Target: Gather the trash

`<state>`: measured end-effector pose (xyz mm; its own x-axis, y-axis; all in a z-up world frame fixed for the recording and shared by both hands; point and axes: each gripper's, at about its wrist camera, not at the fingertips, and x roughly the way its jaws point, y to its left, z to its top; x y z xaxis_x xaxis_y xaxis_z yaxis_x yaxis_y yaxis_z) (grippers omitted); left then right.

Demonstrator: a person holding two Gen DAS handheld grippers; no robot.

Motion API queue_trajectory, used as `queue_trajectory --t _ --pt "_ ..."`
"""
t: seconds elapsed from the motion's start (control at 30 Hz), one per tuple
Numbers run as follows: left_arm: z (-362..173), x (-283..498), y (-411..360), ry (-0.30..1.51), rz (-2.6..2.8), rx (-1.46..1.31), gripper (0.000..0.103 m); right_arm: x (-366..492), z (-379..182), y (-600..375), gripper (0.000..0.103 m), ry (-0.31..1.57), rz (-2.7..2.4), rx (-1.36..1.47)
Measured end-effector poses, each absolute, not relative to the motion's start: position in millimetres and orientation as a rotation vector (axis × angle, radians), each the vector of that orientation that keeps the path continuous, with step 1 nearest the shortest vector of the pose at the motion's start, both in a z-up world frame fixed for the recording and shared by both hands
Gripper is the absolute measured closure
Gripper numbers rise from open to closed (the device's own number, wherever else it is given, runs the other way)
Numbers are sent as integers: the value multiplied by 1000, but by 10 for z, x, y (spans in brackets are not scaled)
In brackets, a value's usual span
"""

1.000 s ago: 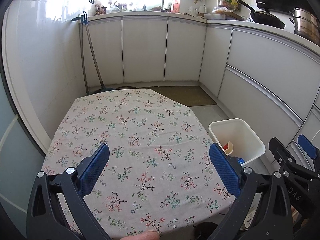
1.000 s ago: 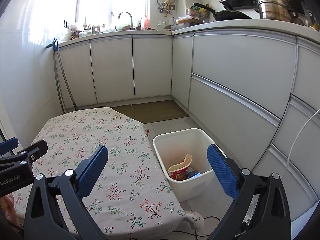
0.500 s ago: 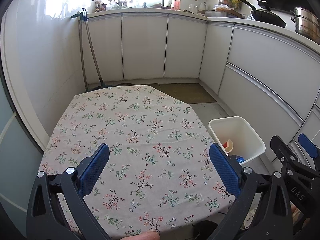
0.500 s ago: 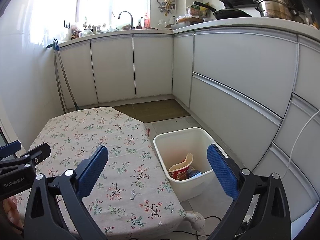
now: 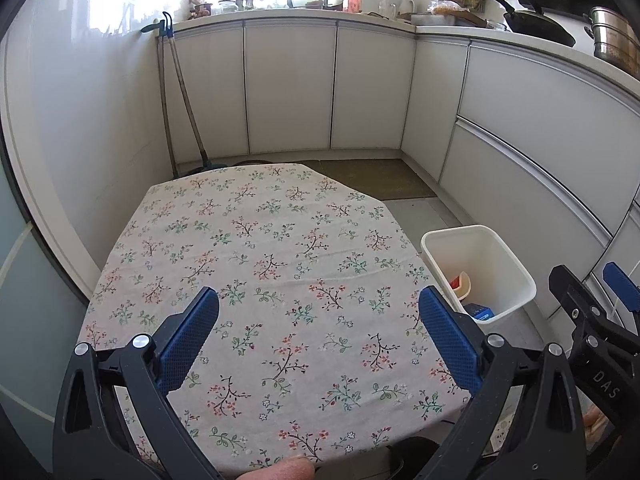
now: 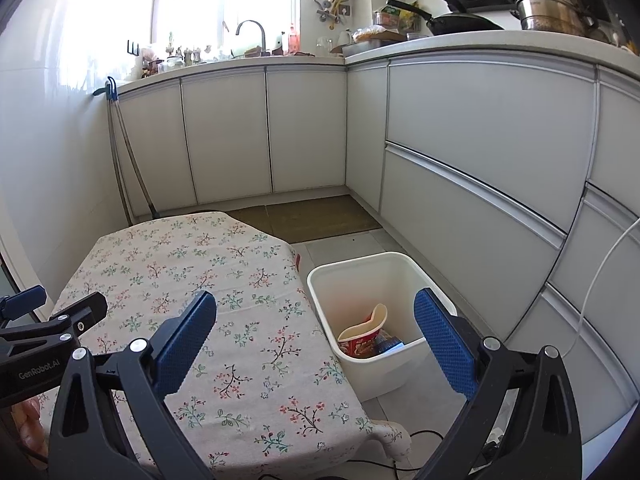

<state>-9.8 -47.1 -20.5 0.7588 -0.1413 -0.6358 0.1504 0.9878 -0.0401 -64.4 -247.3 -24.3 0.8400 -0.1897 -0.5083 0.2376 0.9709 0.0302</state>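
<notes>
A white trash bin [image 6: 396, 368] stands on the floor right of the table; it also shows in the left wrist view [image 5: 516, 276]. Inside lie a red noodle cup [image 6: 362, 338] and a blue packet [image 6: 390, 345]; the left wrist view shows the cup [image 5: 462, 284] and packet [image 5: 482, 313] too. My left gripper [image 5: 318, 326] is open and empty above the near part of the floral tablecloth [image 5: 260, 264]. My right gripper [image 6: 316, 330] is open and empty above the table's right edge and the bin. No trash shows on the tablecloth.
White kitchen cabinets [image 6: 460, 128] run along the back and right. A mop handle [image 5: 188, 108] leans in the back left corner. A brown mat [image 6: 316, 218] lies on the floor. A cable [image 6: 424, 436] lies by the table's near right corner.
Both views have shifted slightly, with the table and bin sitting a little lower in frame. Both grippers stay open and empty.
</notes>
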Motion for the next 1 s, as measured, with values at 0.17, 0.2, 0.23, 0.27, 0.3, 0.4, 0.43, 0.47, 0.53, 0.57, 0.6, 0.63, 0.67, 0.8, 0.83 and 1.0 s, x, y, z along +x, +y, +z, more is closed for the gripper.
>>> queue_trajectory --t 0.17,0.2,0.23,0.27,0.3,0.4,0.43,0.47,0.53,0.57,0.6,0.63,0.67,0.8,0.83,1.0 --pt "-209 -96 -472 695 -162 13 7 -631 -258 -2475 7 536 -223 94" --pt "-213 -93 -470 698 -162 10 7 -629 -261 -2476 7 539 -221 96" --pt "-217 -87 -470 702 -162 7 7 -629 -265 -2477 7 541 -220 97" --pt "-225 -82 -458 706 -163 4 7 -622 -264 -2480 7 542 -221 97" --pt "-231 -78 -452 710 -163 1 7 -625 -264 -2485 7 543 -222 98" --pt "-240 -66 -447 716 -159 -4 7 -622 -269 -2494 7 547 -220 104" --pt "-244 -63 -447 718 -159 -4 7 -620 -273 -2502 7 549 -220 105" --pt "-248 -59 -448 720 -160 -3 7 -615 -277 -2503 7 553 -220 105" --pt "-261 -51 -454 725 -159 0 7 -601 -286 -2500 7 560 -220 107" --pt "-270 -44 -454 729 -162 0 8 -600 -293 -2506 7 564 -220 109" --pt "-277 -35 -458 734 -165 -3 8 -598 -297 -2513 7 566 -219 111" --pt "-285 -32 -460 738 -170 -5 9 -596 -298 -2518 7 567 -219 114" --pt "-287 -34 -465 738 -173 -5 10 -593 -299 -2516 7 569 -219 116" --pt "-283 -57 -494 725 -188 7 16 -585 -310 -2520 7 577 -216 118" --pt "-287 -58 -497 725 -193 8 17 -585 -310 -2522 7 577 -216 118" --pt "-291 -59 -510 716 -215 12 22 -582 -316 -2535 7 582 -222 120"
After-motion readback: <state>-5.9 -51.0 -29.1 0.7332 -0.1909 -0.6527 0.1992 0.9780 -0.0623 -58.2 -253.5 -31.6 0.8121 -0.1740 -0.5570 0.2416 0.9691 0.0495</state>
